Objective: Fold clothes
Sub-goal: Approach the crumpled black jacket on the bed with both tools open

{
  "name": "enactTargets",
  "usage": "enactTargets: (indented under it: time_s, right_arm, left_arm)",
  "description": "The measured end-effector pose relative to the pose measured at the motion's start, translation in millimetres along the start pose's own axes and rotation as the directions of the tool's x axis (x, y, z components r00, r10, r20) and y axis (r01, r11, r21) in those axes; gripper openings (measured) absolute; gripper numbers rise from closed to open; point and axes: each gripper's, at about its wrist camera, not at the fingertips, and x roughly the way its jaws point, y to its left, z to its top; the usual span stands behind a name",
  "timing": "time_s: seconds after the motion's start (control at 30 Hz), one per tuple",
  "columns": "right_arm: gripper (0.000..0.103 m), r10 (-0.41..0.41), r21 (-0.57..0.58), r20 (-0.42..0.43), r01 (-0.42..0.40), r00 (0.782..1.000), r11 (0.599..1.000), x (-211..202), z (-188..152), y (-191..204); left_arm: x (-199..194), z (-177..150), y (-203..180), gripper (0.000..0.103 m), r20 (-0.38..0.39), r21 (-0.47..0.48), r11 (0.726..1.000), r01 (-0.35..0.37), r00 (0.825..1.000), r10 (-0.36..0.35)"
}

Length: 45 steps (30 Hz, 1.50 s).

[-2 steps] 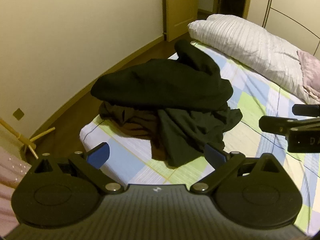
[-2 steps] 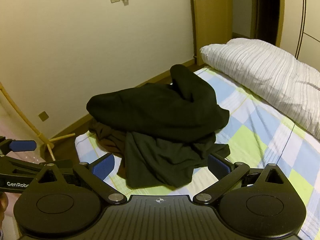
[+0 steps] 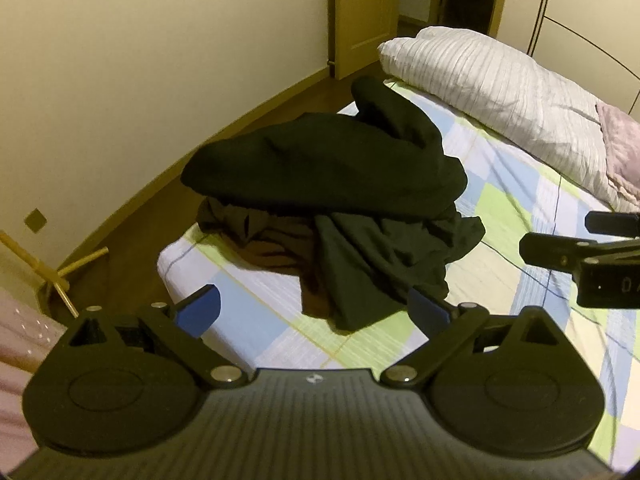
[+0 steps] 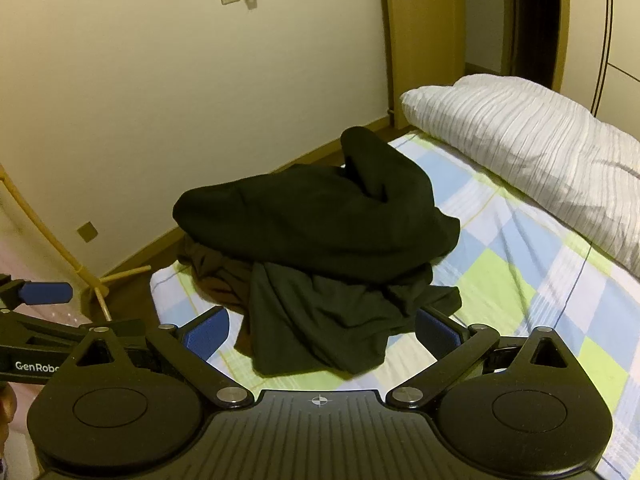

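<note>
Your left gripper (image 3: 316, 314) hangs over the near corner of the bed, its two blue-padded fingers (image 3: 200, 307) spread wide with nothing between them, and your right gripper (image 4: 320, 332) sits the same way, blue pads (image 4: 208, 334) wide apart and empty. Straight ahead of both lies the heap of dark clothes (image 3: 332, 208), dumped near the corner of the checked blue, green and white bedsheet (image 3: 508, 216): a thick black garment (image 4: 312, 224) is draped across the top with one rounded fold standing up at its far end, a thinner dark greenish-black garment (image 4: 320, 320) spills out from under it toward you, and a crumpled brown garment (image 3: 264, 240) pokes out on the left side, close to the mattress edge. In the right wrist view the hem of that thinner garment lies just ahead of your fingertips, framed between them but not touched. In the left wrist view the front edge of the heap is near the right-hand pad, though you cannot tell whether it touches. Behind the heap, well apart from it, a white striped pillow (image 4: 532, 148) rests along the far side of the bed, with a pinkish cloth (image 3: 622, 148) beside it at the right edge. Beyond are the cream wall (image 4: 200, 100), a wooden door (image 4: 420, 40) and a pale wooden stand (image 3: 56, 276) on the brown floor
</note>
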Motion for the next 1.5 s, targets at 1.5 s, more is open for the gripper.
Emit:
enactTargets:
  time_s: [1.5]
  right_arm:
    - [0.101, -0.003, -0.011, -0.02, 0.003, 1.0, 1.0, 9, -3, -3]
  left_arm:
    - [9, 1, -1, 0.097, -0.041, 0.045, 0.998, -0.049, 0.998, 0.051]
